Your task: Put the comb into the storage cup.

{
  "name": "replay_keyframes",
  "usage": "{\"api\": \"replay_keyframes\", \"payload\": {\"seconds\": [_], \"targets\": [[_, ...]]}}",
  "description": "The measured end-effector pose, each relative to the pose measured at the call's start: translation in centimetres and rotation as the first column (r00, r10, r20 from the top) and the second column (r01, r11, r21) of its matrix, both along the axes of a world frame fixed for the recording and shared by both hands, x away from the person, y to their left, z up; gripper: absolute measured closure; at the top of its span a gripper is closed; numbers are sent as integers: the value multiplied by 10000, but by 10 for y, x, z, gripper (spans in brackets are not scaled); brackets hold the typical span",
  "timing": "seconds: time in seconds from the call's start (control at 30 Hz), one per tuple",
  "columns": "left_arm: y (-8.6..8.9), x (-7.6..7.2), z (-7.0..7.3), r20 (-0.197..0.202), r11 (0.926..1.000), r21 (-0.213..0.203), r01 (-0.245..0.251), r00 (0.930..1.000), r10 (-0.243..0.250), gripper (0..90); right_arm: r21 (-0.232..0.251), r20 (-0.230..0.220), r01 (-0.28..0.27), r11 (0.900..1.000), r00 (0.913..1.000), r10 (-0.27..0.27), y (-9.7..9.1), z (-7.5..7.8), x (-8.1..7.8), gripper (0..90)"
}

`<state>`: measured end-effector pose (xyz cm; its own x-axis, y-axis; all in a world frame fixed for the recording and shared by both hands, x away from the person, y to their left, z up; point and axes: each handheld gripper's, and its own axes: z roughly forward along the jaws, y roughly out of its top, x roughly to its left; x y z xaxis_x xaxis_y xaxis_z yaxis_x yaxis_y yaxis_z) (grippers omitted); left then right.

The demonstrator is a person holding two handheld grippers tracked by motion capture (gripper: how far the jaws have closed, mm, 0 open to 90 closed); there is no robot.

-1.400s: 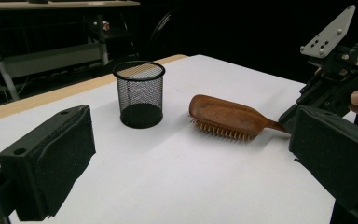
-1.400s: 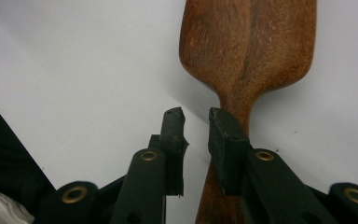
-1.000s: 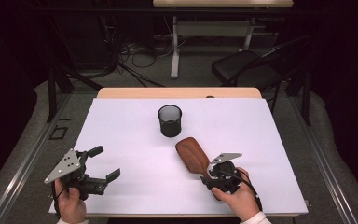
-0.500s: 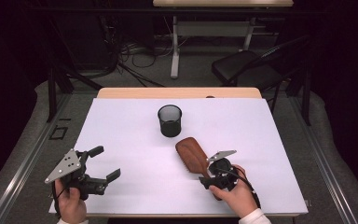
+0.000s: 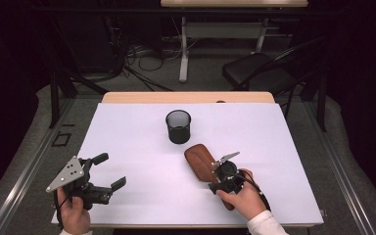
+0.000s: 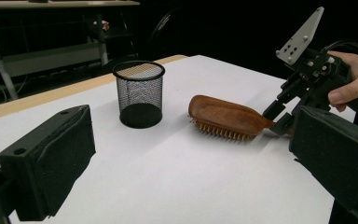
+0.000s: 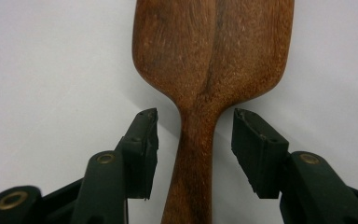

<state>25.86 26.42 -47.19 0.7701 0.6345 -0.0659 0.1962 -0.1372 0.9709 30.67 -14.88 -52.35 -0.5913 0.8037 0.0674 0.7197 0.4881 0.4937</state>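
A brown wooden hairbrush (image 5: 199, 159) lies bristles down on the white table top (image 5: 127, 142), right of the middle. My right gripper (image 5: 214, 178) points down over its handle. In the right gripper view the handle (image 7: 193, 154) runs up between the jaws of the right gripper (image 7: 196, 123). A gap shows on both sides, so the pads do not press it. The jaws have just been closing a little. My left gripper (image 5: 110, 170) is held at the front left, open with nothing between its jaws. A black mesh cup (image 5: 178, 126) stands upright behind the brush.
The left gripper view shows the mesh cup (image 6: 139, 93), the hairbrush (image 6: 223, 116) and the right gripper (image 6: 277, 119) at the handle end. A wooden strip (image 5: 186, 97) borders the far table edge. Beyond it stand a dark chair (image 5: 259, 71) and floor cables (image 5: 142, 54).
My right gripper has edged a little up and to the left in the high view, along the brush handle. The left gripper, the brush and the cup have kept still.
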Motion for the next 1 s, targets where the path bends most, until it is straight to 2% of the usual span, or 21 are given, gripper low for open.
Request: {"api": "replay_keyframes", "payload": {"seconds": [0.13,0.27,0.5,0.53,0.57,0.6,0.63,0.73,0.97,1.0], "targets": [[0,0,0,18,10000,28,-11,10000,11,4,-147,-322,8,9999,9995,-12,1,0,4,518],[0,0,0,-1,10000,57,41,10000,-41,4,-368,-474,36,9993,9989,-54,1,-1,7,538],[0,1,-1,1,10000,62,0,10000,0,4,-444,-695,-47,9990,9976,16,4,-4,12,561],[0,0,0,1,10000,60,23,10000,-23,4,-493,-853,102,9987,9963,-144,5,-4,11,567],[0,0,0,5,10000,60,21,10000,-21,4,-653,-819,-156,9977,9966,102,4,-5,14,570],[0,0,0,18,10000,47,27,10000,-27,4,-820,-1033,-93,9966,9947,8,4,-4,14,571],[0,0,0,24,10000,42,5,10000,-5,4,-580,-870,53,9983,9962,-103,4,-7,15,578],[0,0,0,14,10000,18,-11,10000,11,4,-560,-814,27,9984,9967,-73,4,-7,16,599],[0,0,0,19,10000,3,10,10000,-10,4,-826,-967,-85,9965,9953,4,2,-6,20,633],[0,0,0,15,10000,-6,3,10000,-3,4,-822,-1026,38,9966,9946,-123,2,-6,20,644]]}}
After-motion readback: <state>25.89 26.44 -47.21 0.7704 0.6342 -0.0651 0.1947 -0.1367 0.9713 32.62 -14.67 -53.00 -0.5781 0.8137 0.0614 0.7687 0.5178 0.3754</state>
